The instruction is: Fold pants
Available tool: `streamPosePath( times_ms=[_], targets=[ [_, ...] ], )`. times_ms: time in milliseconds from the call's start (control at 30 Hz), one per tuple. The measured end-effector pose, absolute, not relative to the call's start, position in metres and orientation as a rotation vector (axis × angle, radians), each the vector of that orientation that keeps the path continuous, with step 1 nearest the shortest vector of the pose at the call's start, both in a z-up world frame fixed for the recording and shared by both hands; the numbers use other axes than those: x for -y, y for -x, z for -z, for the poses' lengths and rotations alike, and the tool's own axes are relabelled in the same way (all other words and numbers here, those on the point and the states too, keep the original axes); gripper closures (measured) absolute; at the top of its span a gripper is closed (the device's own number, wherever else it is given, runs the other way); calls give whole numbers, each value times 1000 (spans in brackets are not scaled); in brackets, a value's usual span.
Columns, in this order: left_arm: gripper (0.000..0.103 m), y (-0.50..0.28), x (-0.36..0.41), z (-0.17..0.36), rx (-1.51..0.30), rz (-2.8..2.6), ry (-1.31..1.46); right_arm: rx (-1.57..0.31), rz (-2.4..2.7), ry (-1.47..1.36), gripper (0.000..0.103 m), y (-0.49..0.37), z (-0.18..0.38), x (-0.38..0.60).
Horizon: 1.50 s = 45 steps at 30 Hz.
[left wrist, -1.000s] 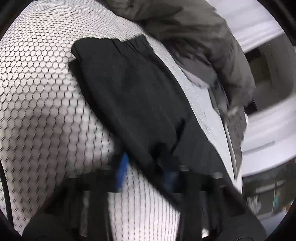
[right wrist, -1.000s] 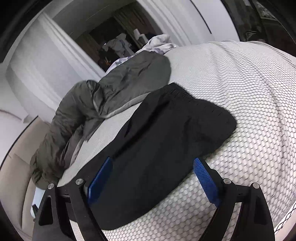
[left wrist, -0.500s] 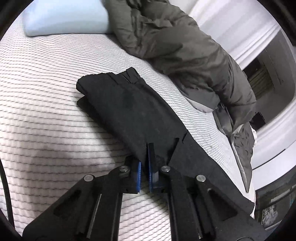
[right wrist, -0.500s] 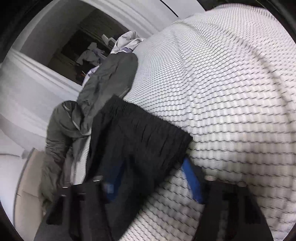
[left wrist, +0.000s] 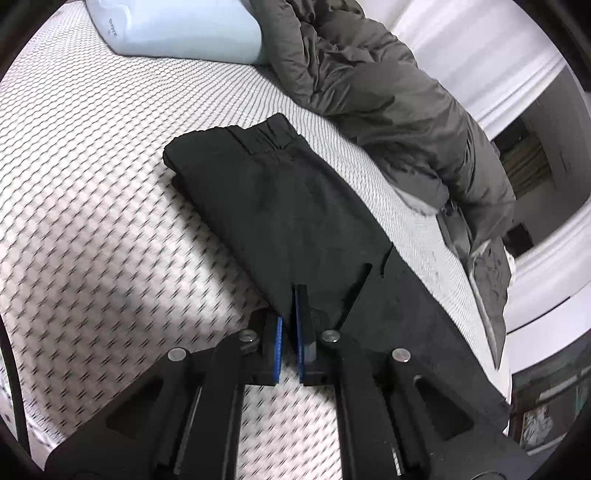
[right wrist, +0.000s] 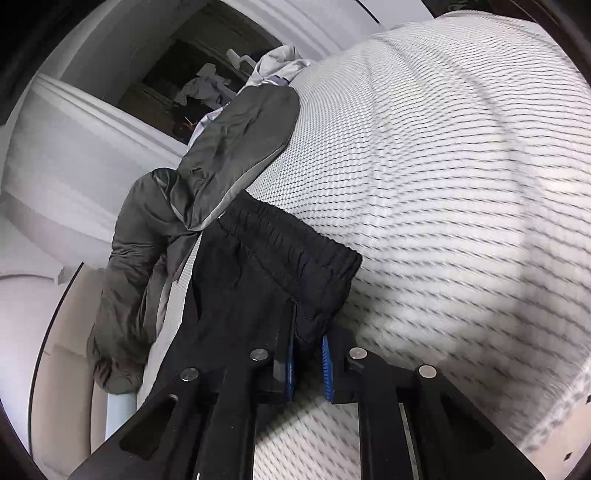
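Note:
Black pants (left wrist: 295, 206) lie folded lengthwise on the white mattress (left wrist: 92, 184), elastic waistband at the far end in the left wrist view. My left gripper (left wrist: 290, 306) is shut on the near edge of the pants, the cloth pinched between its blue pads. In the right wrist view the gathered waistband end of the pants (right wrist: 266, 288) is nearest. The jaws of my right gripper (right wrist: 308, 336) are closing, and a bunched corner of that waistband end is pressed between them.
A crumpled grey jacket (left wrist: 388, 110) lies along the mattress edge beside the pants, also in the right wrist view as the jacket (right wrist: 236, 147). A pale blue pillow (left wrist: 177, 29) sits at the far end. White wall panels and a dark doorway (right wrist: 207, 81) lie beyond.
The left gripper closed on the pants' edge and drew back. The right gripper came down to the waistband corner and went from wide open to closed on it.

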<state>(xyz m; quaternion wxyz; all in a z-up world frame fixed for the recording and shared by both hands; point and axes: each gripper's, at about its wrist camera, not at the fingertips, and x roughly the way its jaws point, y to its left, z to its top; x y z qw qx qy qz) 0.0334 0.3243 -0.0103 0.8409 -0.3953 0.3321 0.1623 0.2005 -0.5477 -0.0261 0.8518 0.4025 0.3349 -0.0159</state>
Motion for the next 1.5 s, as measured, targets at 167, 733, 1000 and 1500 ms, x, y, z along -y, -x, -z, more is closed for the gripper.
streamPosePath(
  times_ms=[167, 733, 1000, 1500],
  targets=[
    [83, -30, -319, 4, -739, -394, 786, -707, 56, -814, 73, -186, 23, 553],
    [1, -59, -200, -69, -734, -188, 489, -646, 72, -485, 10, -235, -41, 516],
    [1, -136, -129, -67, -793, -9, 442, -788, 81, -190, 10, -318, -36, 481],
    [1, -167, -134, -31, -854, -35, 435, -757, 128, -193, 64, -377, -4, 460]
  ],
)
